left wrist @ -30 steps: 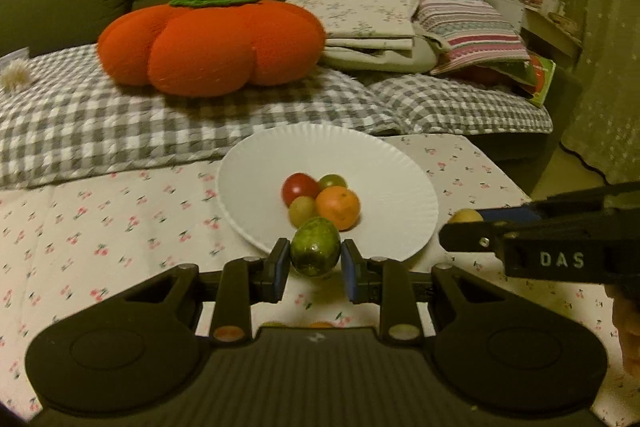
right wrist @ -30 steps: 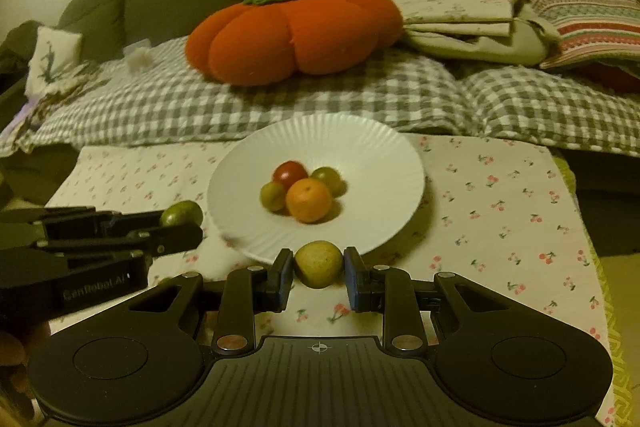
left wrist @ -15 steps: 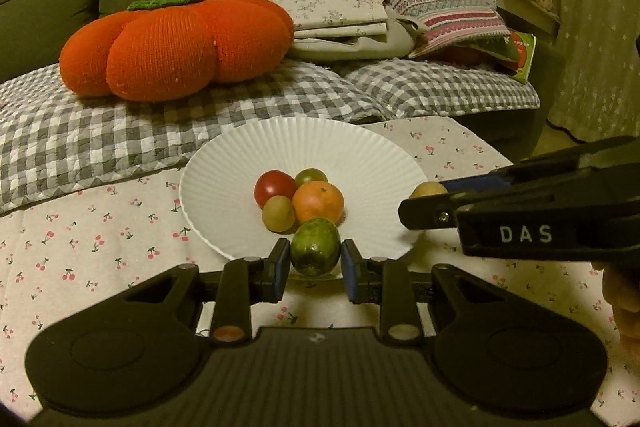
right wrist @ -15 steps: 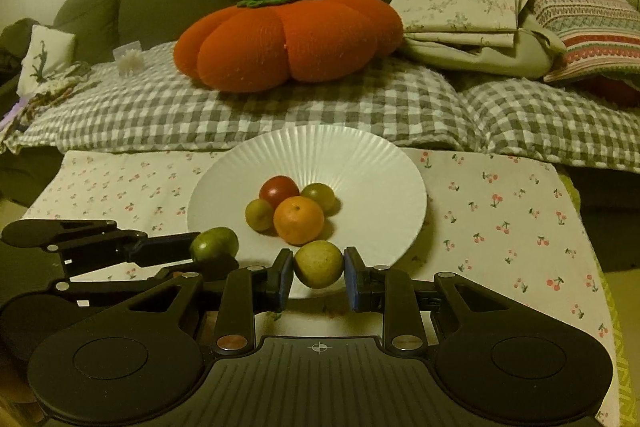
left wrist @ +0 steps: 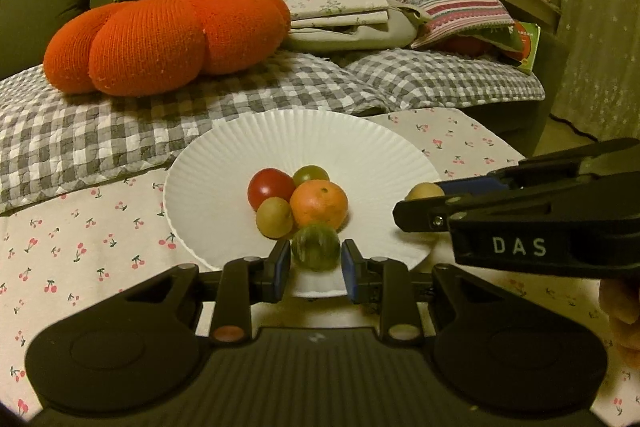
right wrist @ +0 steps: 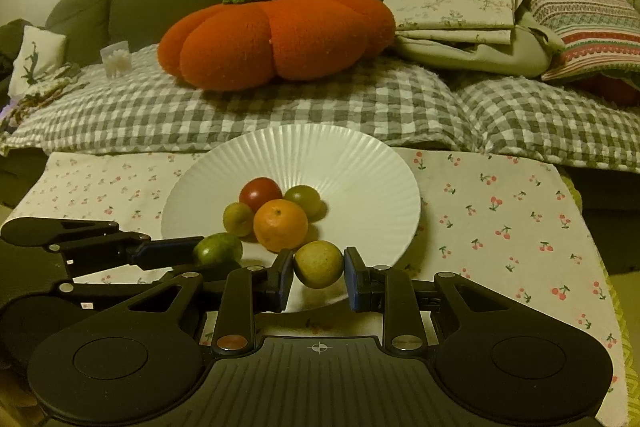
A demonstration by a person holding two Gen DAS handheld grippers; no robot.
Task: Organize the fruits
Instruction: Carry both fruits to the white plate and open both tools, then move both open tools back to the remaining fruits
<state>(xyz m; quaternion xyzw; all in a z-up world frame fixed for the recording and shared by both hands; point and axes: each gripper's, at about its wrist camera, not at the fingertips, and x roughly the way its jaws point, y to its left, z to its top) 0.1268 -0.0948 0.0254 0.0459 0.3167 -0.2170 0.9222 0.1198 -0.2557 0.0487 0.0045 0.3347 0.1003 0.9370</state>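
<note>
Left gripper point(left wrist: 314, 263) releasing blurred green fruit point(left wrist: 315, 246) — right gripper point(right wrist: 316, 275) grasping yellow-green fruit point(right wrist: 319, 264), both hovering over ribbed white plate point(right wrist: 360, 167).

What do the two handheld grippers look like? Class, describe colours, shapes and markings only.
Both the left gripper and right gripper are matte black, with a ribbed centre panel between two rounded lobes bearing circular discs. Their jaws carry blue pads. Seen side-on, the right gripper shows white "DAS" lettering. No cables or sleeves are visible.

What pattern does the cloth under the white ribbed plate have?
Small red cherries on a pale tablecloth, under the white ribbed plate; clearest in the right wrist view.
</note>
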